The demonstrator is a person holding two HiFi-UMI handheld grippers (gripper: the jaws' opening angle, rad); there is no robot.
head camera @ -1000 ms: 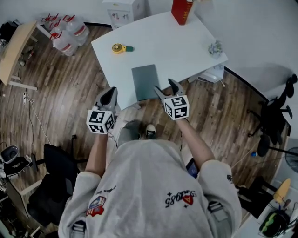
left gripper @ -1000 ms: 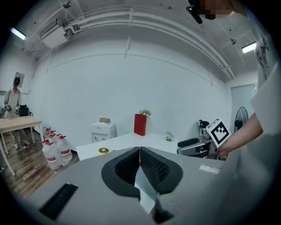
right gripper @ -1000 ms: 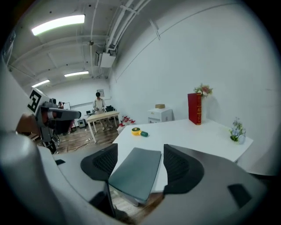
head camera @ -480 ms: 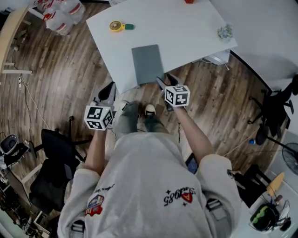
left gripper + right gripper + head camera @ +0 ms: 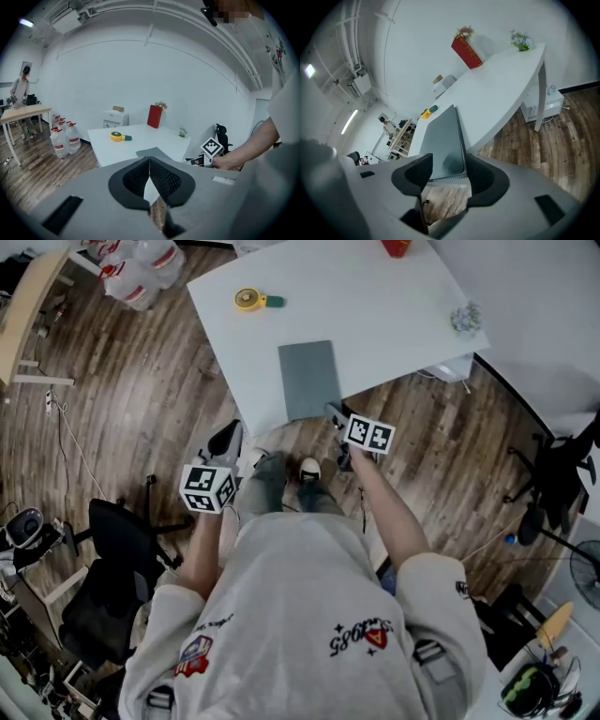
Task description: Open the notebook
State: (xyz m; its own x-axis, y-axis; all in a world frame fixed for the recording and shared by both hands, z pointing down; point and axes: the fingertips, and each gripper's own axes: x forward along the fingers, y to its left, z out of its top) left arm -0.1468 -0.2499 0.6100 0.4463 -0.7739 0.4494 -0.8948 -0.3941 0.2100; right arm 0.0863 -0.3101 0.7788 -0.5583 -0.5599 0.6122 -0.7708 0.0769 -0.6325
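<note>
- The white table in front of me stands on a wooden floor.
- A grey notebook lies closed and flat, its short end at the table edge nearest me.
- A round yellow thing with a green handle lies towards the far left.
- A red box stands at the far edge.
- A little plant sits near the right corner.

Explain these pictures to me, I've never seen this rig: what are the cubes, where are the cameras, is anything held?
No robot here: a person holds a two-jaw gripper in each hand, and the marker cubes are part of those. The head view looks down from the person's head; the other two cameras ride on the grippers. On the white table are a closed grey notebook, a yellow round object and a red box. The left gripper is shut, empty. The right gripper has its jaws closing, the notebook's near edge between them, not gripped yet.
</note>
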